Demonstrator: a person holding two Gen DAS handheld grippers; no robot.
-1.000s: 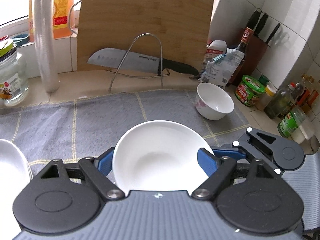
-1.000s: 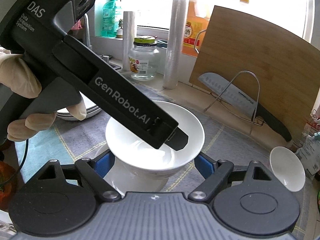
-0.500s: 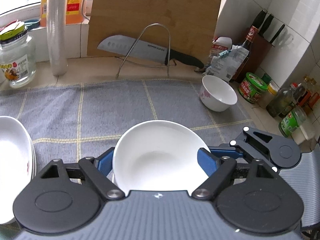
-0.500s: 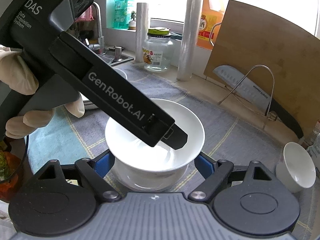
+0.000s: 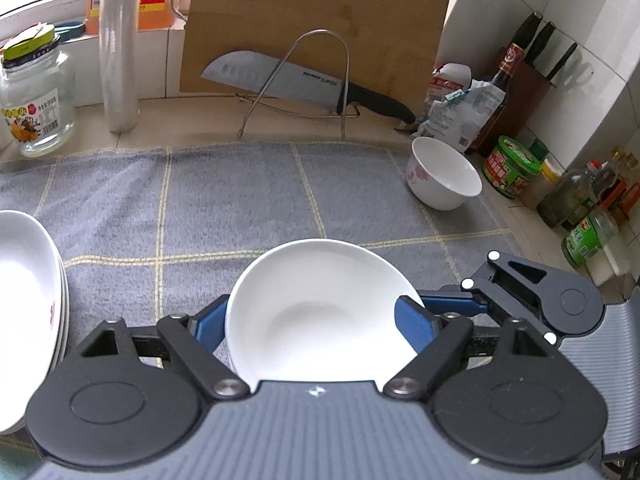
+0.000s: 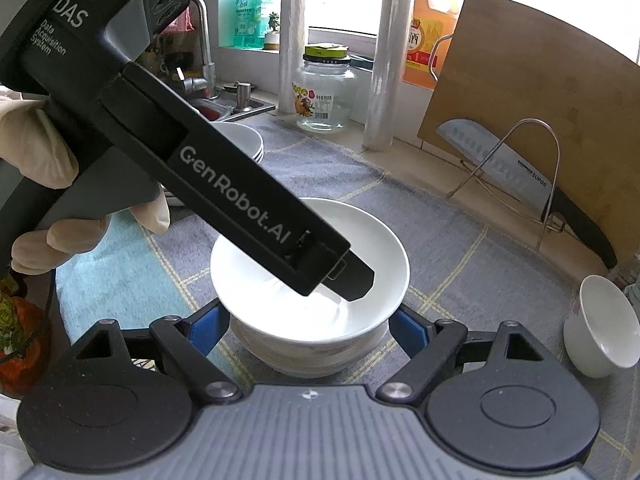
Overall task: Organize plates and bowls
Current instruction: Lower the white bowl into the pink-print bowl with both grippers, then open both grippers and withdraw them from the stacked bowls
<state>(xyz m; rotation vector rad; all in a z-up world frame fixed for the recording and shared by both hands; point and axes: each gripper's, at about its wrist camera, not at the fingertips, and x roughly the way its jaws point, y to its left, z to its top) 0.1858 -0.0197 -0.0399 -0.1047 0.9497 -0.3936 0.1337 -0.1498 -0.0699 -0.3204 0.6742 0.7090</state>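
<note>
A plain white bowl sits between the blue pads of my left gripper, which is shut on it. In the right wrist view the same bowl also lies between the pads of my right gripper, shut on its near wall under the flared rim. The left gripper comes in from the upper left, held by a gloved hand. Under the held bowl shows a second white bowl, nested close beneath it. My right gripper's blue finger reaches the bowl's right rim.
A grey checked cloth covers the counter. A small flowered bowl stands at the right, stacked white plates at the left edge. Behind are a knife on a wire rack, a glass jar and bottles.
Both grippers and the bowl have turned together, so the background has slid in both views. The plate stack has come further into the left view. The bowl underneath looks wider and closer.
</note>
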